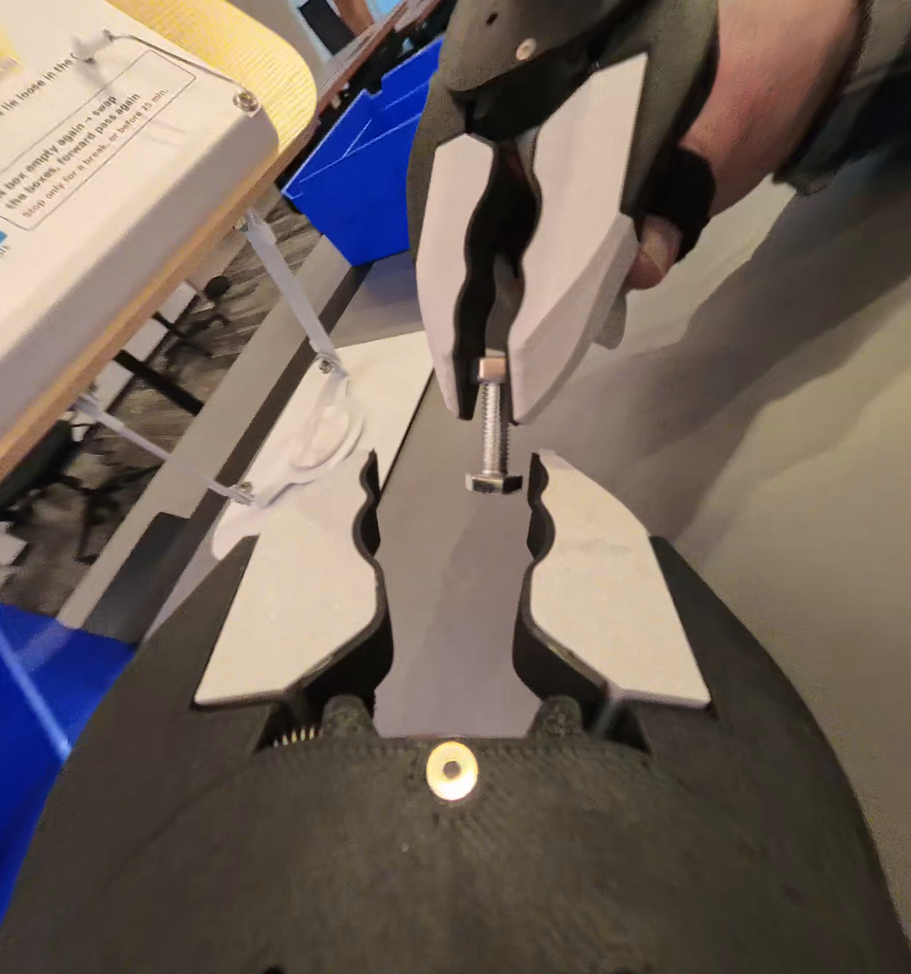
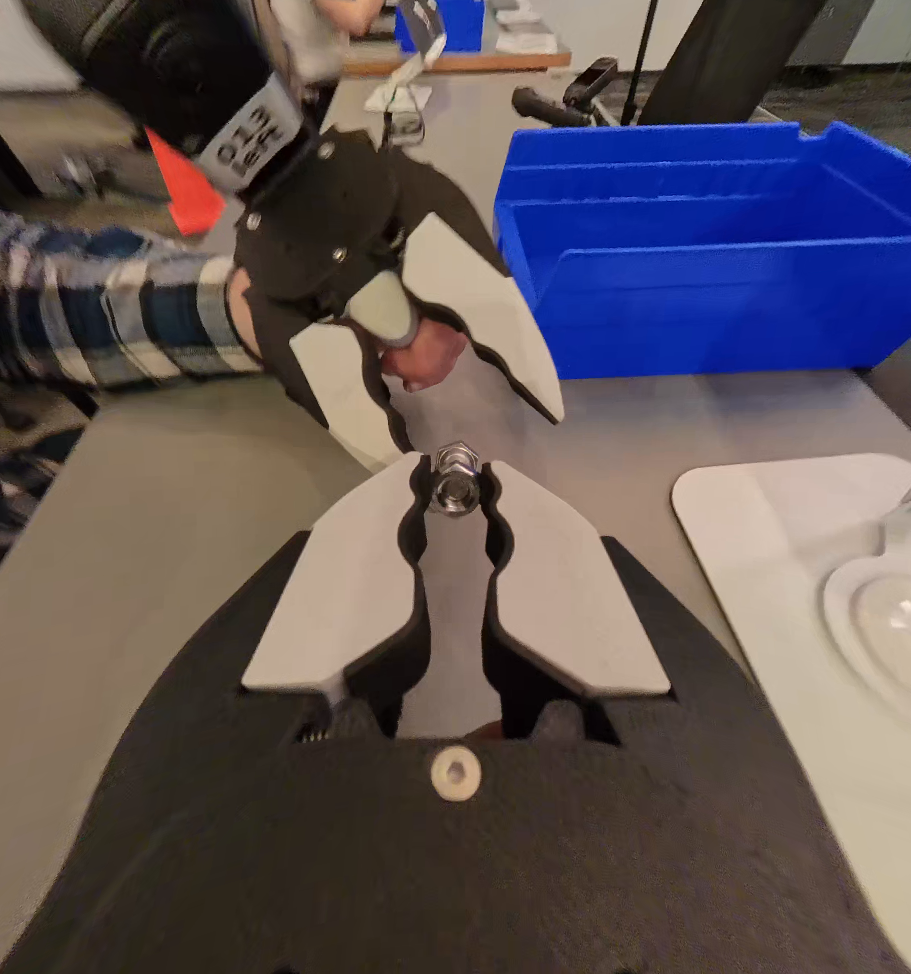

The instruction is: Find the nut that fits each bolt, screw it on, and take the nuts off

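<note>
Left jaws point(image 1: 453, 464) agape; right jaws point(image 2: 454, 466) clamp nut point(image 2: 454, 495) on bolt point(image 1: 492, 437); blue bin point(image 2: 706, 253) behind.

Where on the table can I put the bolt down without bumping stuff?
The bare grey table left of the hand-held grippers is free. The blue bin and white tray crowd the right.

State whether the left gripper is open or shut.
Open: the left gripper's fingers stand wide apart, clear of the bolt held by the right gripper.
</note>
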Demonstrator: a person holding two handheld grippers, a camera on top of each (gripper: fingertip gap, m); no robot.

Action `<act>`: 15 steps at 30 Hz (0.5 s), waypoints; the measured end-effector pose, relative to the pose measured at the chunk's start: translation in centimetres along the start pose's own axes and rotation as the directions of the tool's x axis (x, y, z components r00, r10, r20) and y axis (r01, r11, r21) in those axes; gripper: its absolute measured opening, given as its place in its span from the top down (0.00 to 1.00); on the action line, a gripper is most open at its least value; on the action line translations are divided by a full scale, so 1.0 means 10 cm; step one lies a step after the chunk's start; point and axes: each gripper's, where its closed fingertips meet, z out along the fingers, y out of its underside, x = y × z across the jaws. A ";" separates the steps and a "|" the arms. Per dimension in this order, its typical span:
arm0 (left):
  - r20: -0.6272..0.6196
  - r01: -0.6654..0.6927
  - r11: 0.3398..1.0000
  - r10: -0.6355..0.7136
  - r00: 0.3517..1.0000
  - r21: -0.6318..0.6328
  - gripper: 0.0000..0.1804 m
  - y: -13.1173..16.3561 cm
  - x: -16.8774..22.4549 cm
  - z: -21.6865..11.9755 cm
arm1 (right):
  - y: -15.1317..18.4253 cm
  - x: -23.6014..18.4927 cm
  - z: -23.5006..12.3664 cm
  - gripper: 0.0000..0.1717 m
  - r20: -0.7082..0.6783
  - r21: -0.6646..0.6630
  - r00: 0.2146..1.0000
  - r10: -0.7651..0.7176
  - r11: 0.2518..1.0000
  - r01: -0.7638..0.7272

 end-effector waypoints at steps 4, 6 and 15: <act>0.090 -0.083 0.994 0.090 0.992 -0.077 0.71 0.08 -0.06 0.05 | 0.03 0.10 -0.01 0.89 -0.008 0.068 0.988 0.152 0.986 -0.151; 0.115 -0.116 0.988 0.127 0.985 -0.098 0.73 0.08 -0.07 0.06 | 0.04 0.13 -0.01 0.89 -0.012 0.090 0.979 0.205 0.975 -0.203; 0.108 -0.204 0.966 0.222 0.969 -0.156 0.89 0.12 0.00 0.10 | 0.06 0.16 -0.02 0.89 0.010 0.134 0.939 0.343 0.931 -0.341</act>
